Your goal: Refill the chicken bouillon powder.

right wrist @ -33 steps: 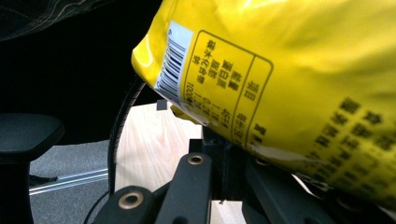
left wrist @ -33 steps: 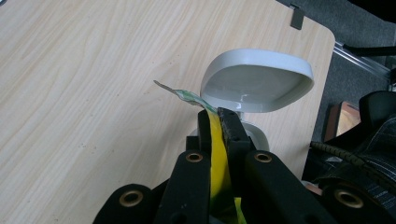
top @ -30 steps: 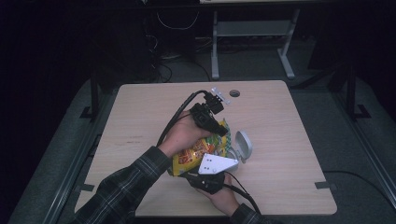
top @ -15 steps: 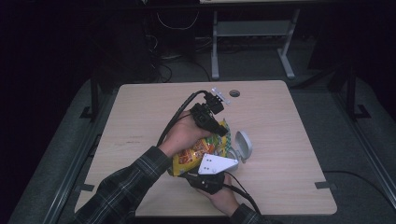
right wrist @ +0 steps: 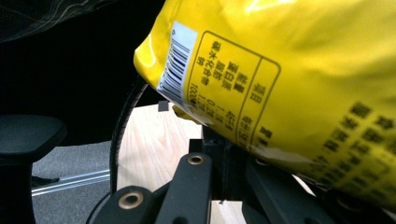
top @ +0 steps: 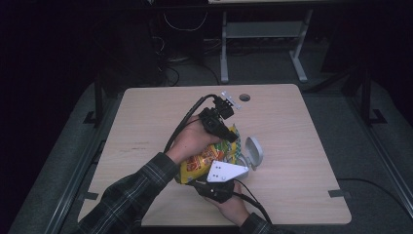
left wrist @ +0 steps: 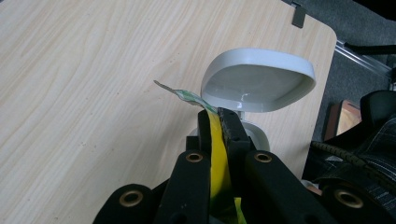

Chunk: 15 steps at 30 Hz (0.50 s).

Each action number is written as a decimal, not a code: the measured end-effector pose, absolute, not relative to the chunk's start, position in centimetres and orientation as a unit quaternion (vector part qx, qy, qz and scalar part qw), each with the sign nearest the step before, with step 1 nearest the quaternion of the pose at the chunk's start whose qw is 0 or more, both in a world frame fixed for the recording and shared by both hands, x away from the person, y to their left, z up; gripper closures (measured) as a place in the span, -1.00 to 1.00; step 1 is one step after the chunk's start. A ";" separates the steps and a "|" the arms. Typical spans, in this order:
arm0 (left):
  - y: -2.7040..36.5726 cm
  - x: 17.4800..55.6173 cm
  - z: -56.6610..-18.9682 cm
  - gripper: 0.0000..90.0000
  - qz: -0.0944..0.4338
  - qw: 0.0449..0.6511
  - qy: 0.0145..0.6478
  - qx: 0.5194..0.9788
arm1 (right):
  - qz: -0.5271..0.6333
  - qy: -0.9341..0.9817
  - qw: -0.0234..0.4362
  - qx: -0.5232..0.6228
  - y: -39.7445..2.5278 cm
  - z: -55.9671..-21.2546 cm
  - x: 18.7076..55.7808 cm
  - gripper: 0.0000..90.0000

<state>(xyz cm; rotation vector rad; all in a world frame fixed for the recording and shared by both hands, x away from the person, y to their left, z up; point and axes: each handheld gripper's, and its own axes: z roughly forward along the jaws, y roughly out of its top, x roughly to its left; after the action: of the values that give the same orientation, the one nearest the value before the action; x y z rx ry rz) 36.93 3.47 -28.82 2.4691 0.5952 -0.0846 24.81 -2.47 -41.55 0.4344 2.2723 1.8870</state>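
Left gripper (left wrist: pixel 218 122) clamps the snack bag (top: pixel 207 158) top; right gripper (top: pixel 221 184) grip unclear. Bag could tear, spilling beside the open white container (left wrist: pixel 257 79) mid-desk.

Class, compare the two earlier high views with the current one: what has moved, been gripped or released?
Nothing visibly changed. The left claw stays clamped on the yellow snack bag, the right claw stays at the bag's near end, and the white hinged container stands open beside it on the table.
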 end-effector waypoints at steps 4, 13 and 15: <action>3.4 36.9 -28.8 1.00 -0.031 0.294 0.224 0.929 | 0.631 0.758 0.077 0.145 -2.5 -41.5 24.8 1.00; 3.3 36.9 -28.8 1.00 -0.031 0.292 0.224 0.929 | 0.633 0.757 0.074 0.145 -2.4 -41.5 24.8 1.00; 3.3 36.9 -28.8 1.00 -0.031 0.292 0.224 0.930 | 0.632 0.757 0.073 0.145 -2.4 -41.5 24.8 1.00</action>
<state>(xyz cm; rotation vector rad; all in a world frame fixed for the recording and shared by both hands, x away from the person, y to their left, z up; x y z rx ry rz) 36.91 3.30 -28.83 2.4779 0.5963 -0.0824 24.75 -2.44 -41.51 0.4355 2.2748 1.8991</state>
